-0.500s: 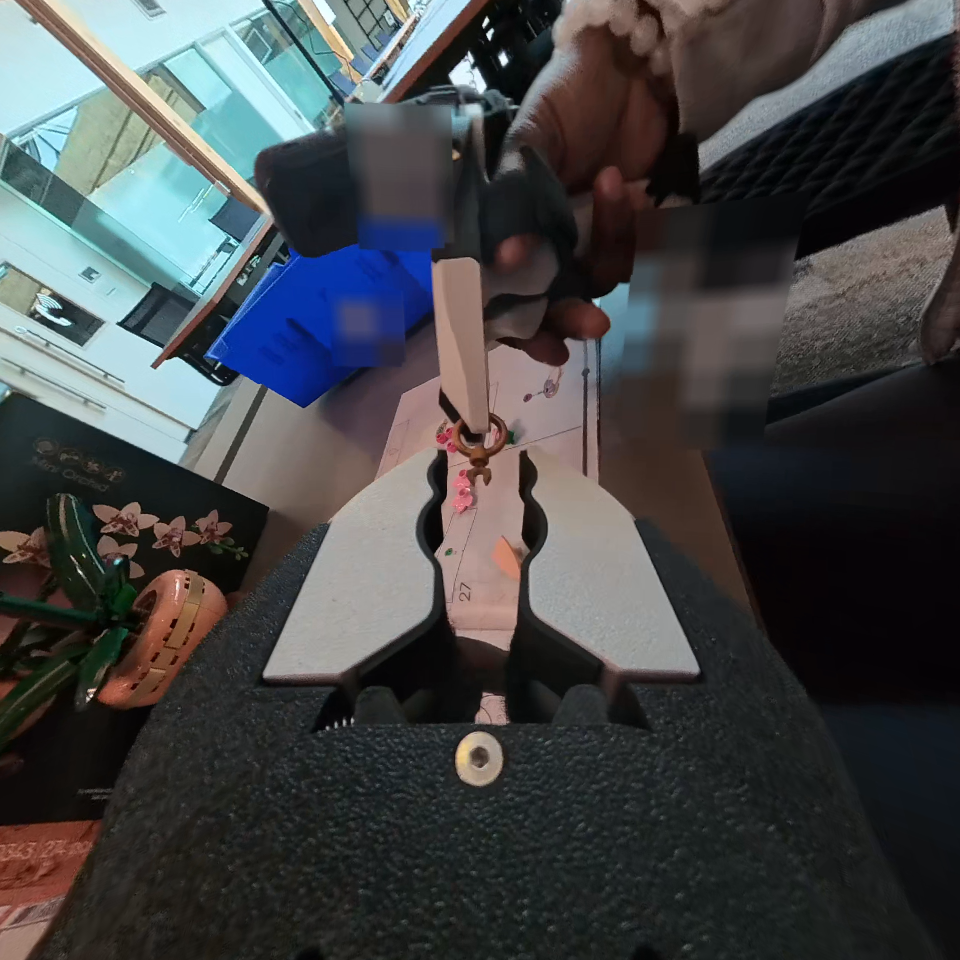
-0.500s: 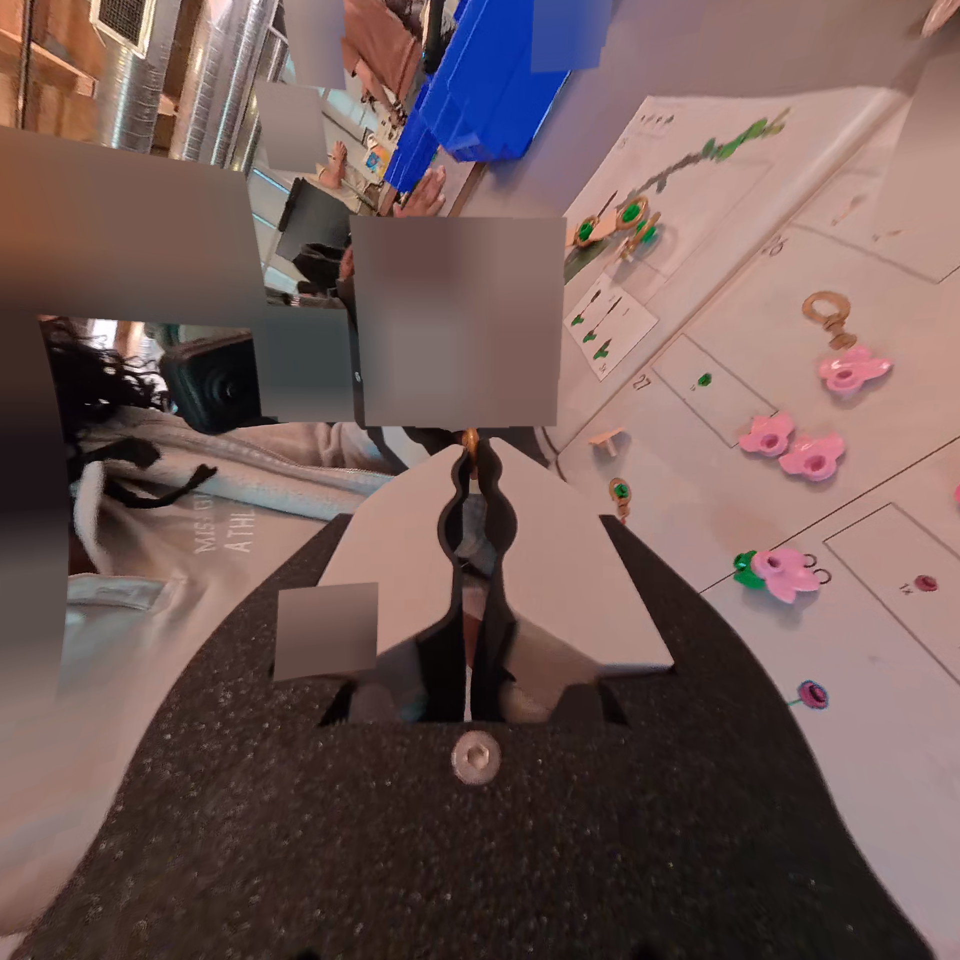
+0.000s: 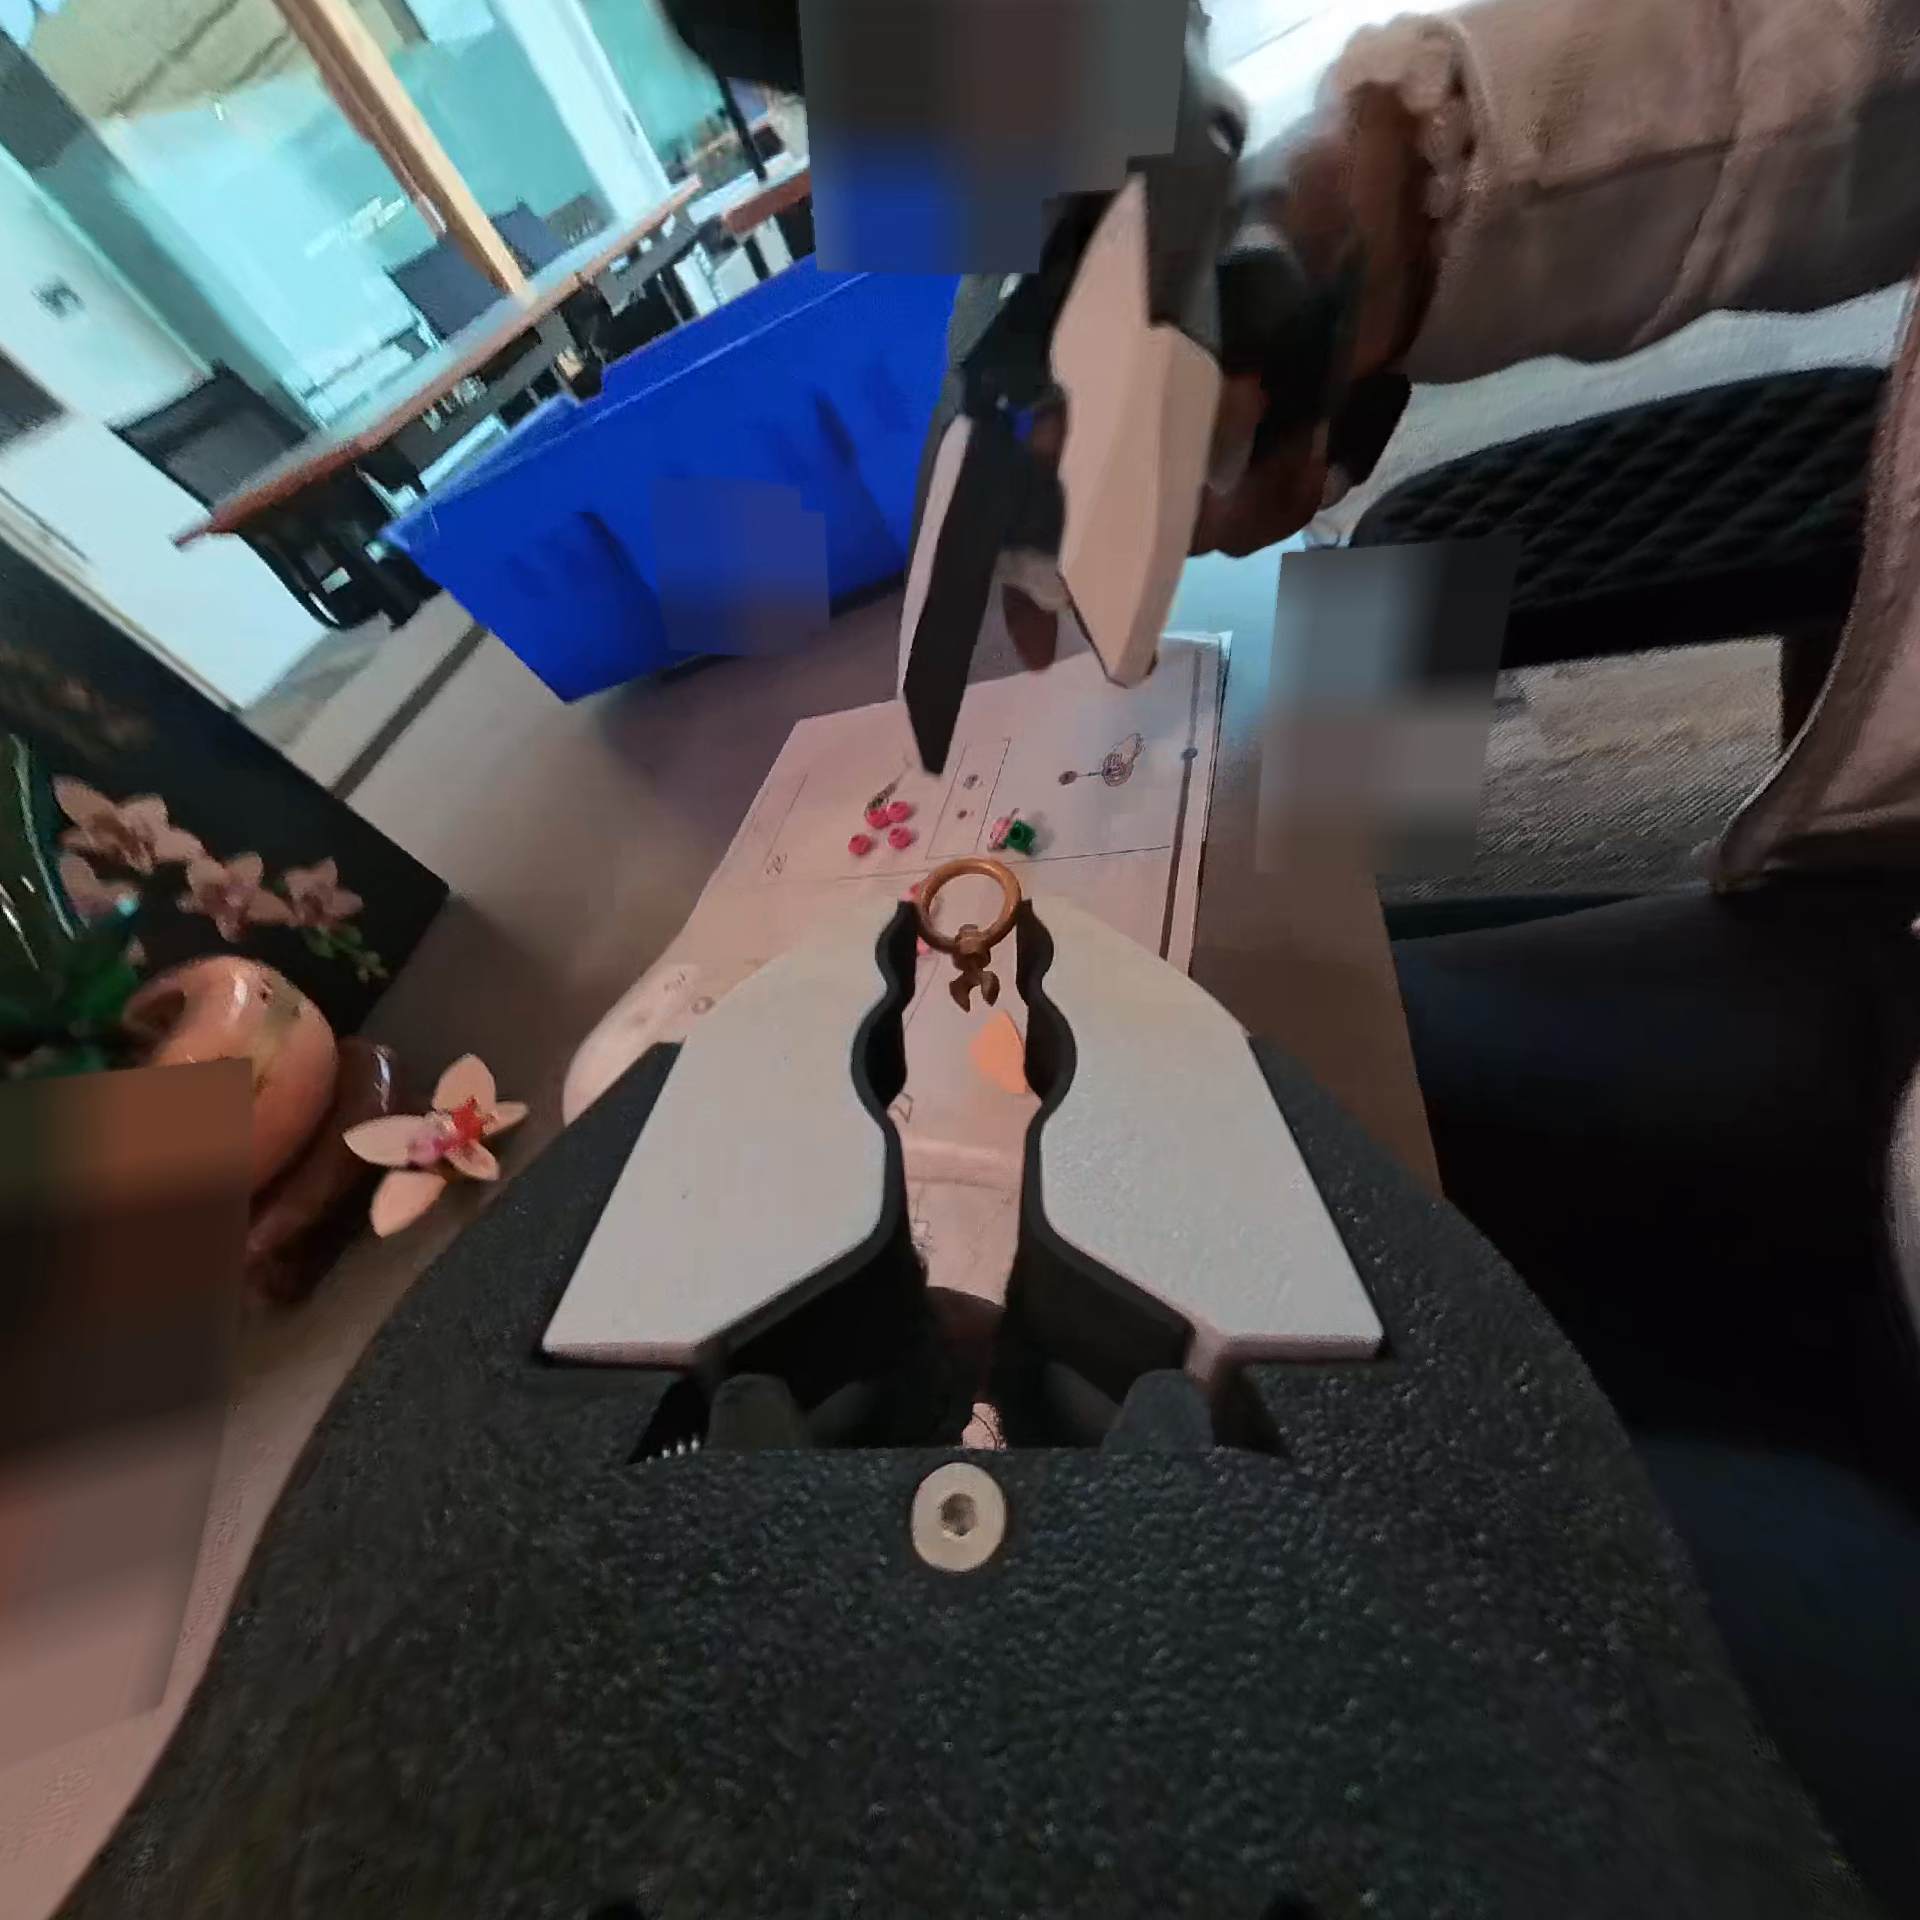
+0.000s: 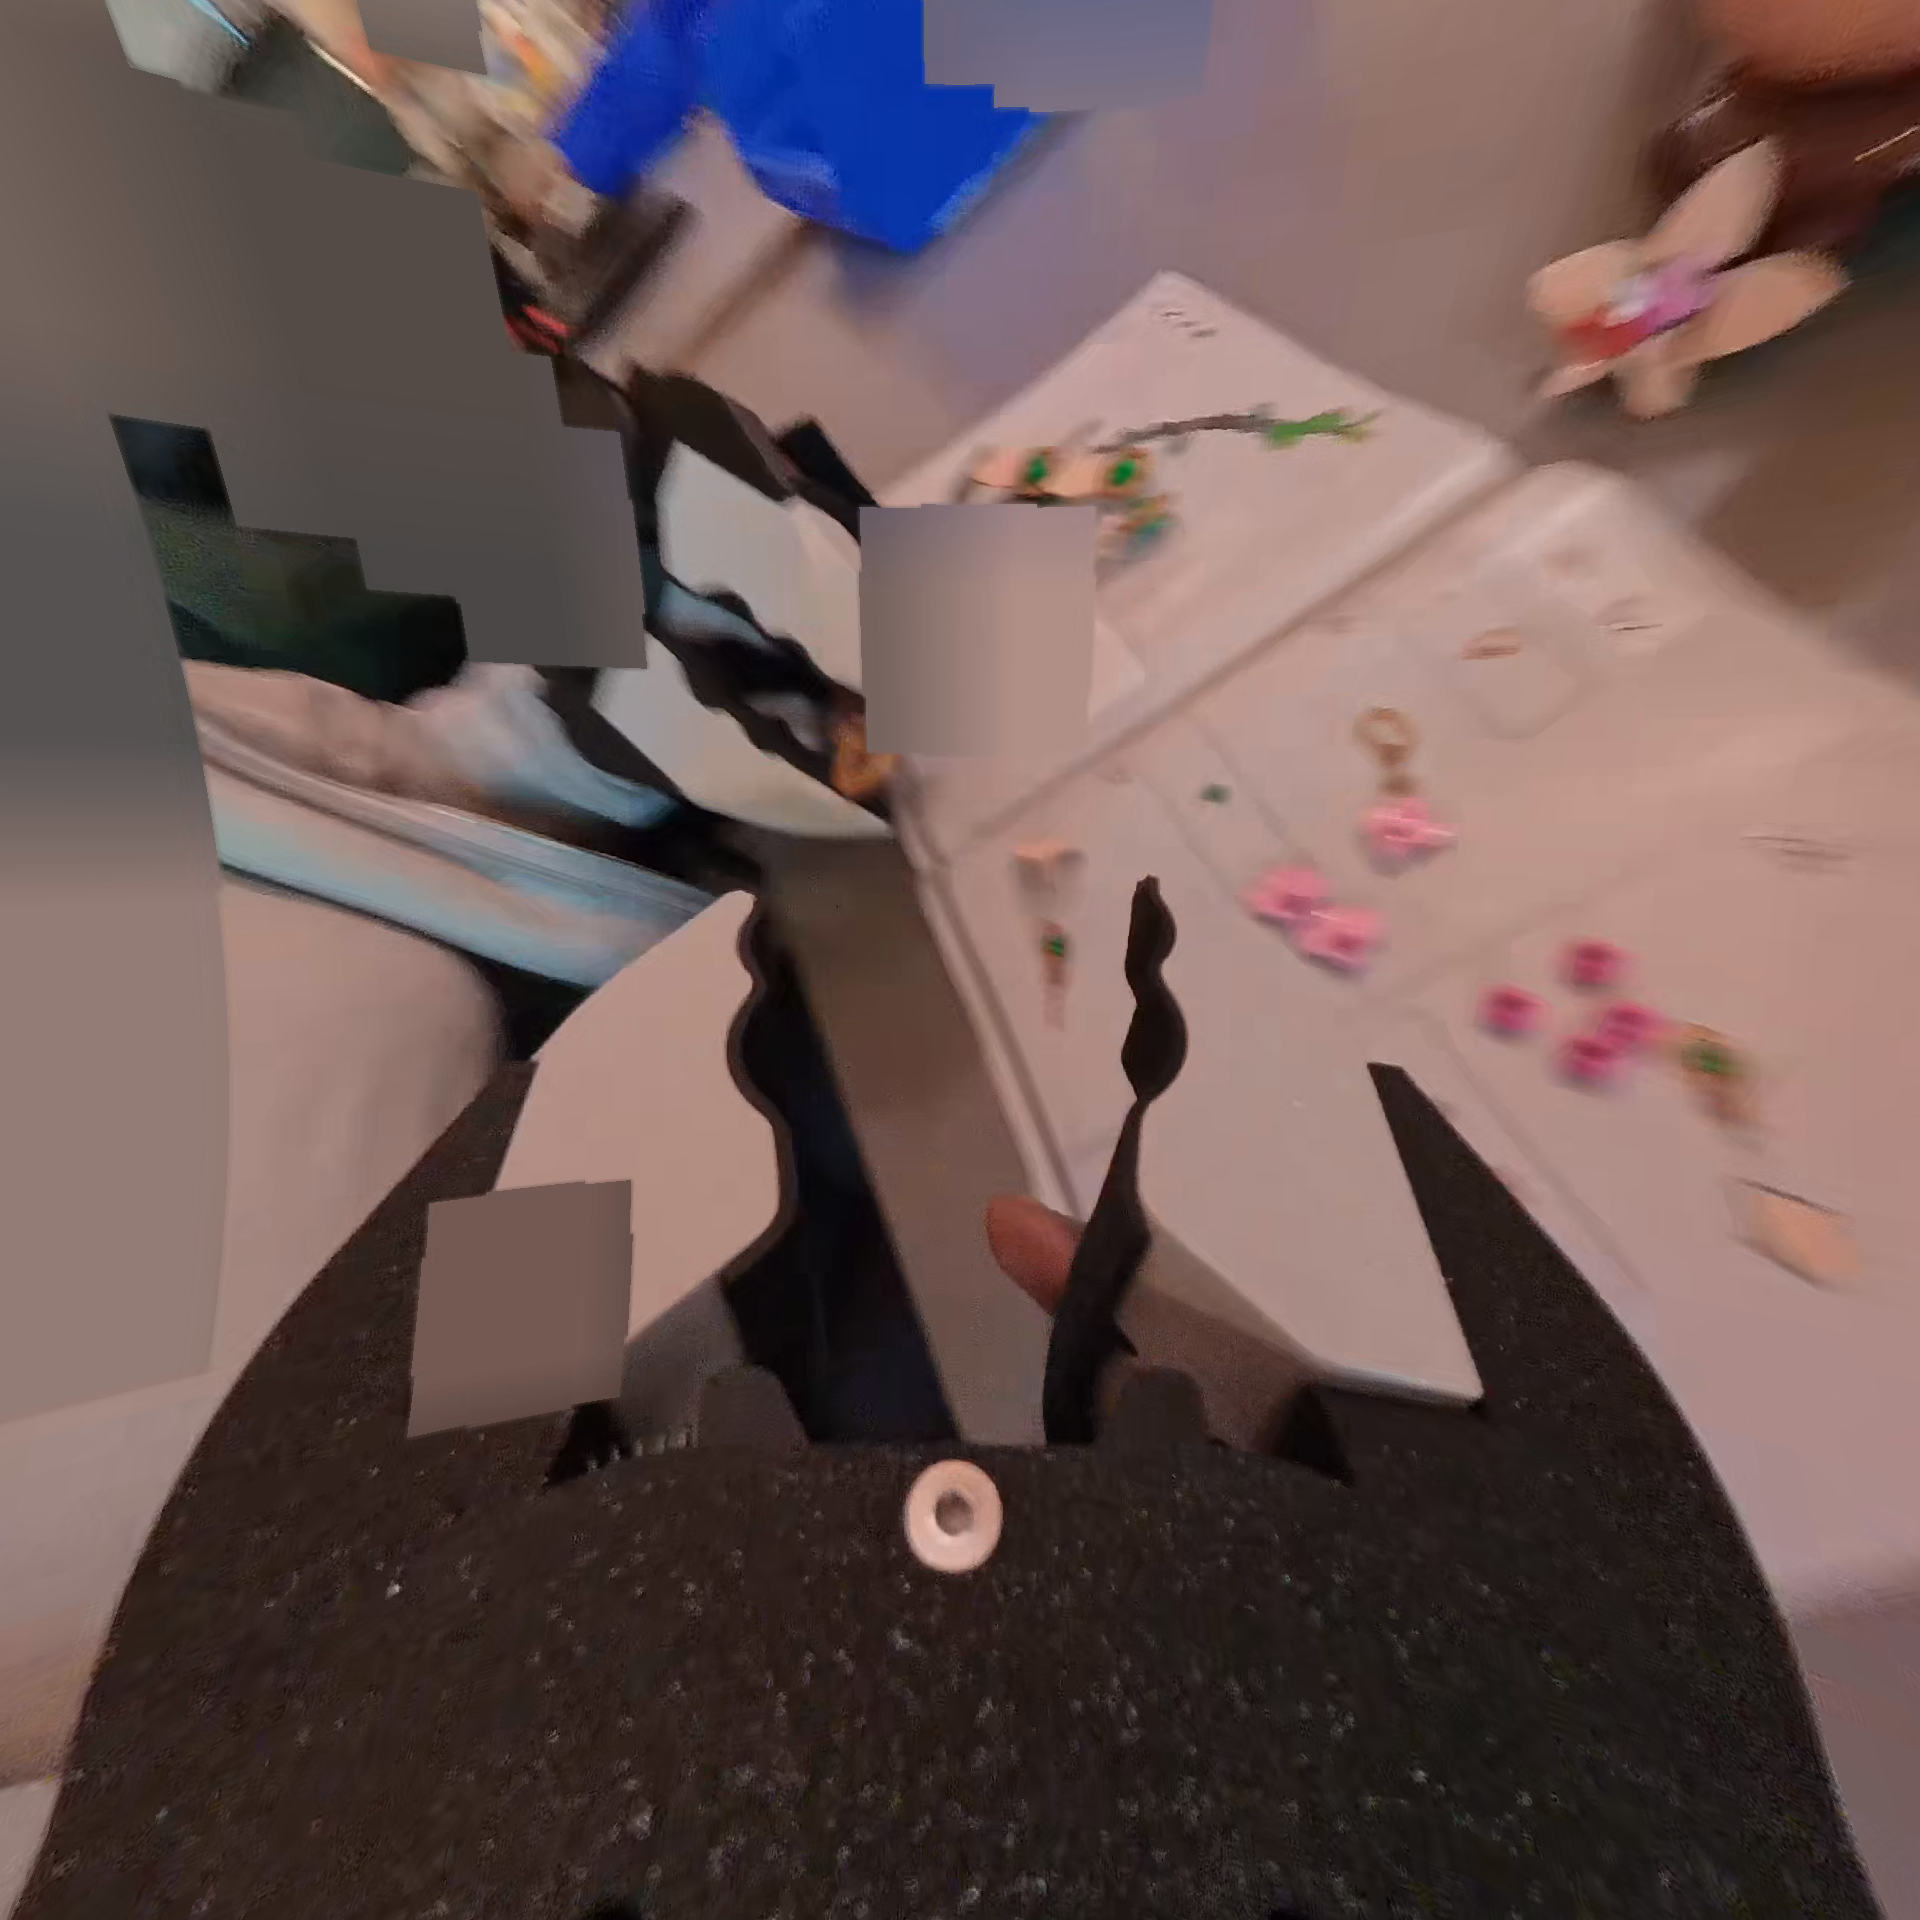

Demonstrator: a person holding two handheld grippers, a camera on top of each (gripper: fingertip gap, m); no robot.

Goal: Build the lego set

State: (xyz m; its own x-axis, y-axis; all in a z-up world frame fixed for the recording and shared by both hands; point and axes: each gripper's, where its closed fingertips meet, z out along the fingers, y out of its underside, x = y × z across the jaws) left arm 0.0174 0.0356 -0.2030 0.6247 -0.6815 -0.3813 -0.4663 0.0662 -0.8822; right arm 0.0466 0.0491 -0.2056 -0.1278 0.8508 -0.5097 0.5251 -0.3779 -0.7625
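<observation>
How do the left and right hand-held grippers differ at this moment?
The left hand-held gripper has its fingers close together, pinching a small bronze ring piece; the right hand-held gripper is spread wide with nothing between its fingers. The left sits low over the instruction sheet; the right hangs above it, pointing down. Both share white fingers with wavy black pads.

Ring piece [image 3: 968,914]: gripped between the fingertips of the left gripper [image 3: 966,935], above the instruction sheet [image 3: 1101,831].
Right gripper [image 3: 1029,717]: held above the sheet's far part, fingers spread.
Small flower pieces [image 3: 883,826]: scattered on the sheet.
Bin [image 3: 665,520]: behind the sheet.
Flower model [image 3: 442,1143]: left of the sheet.
</observation>
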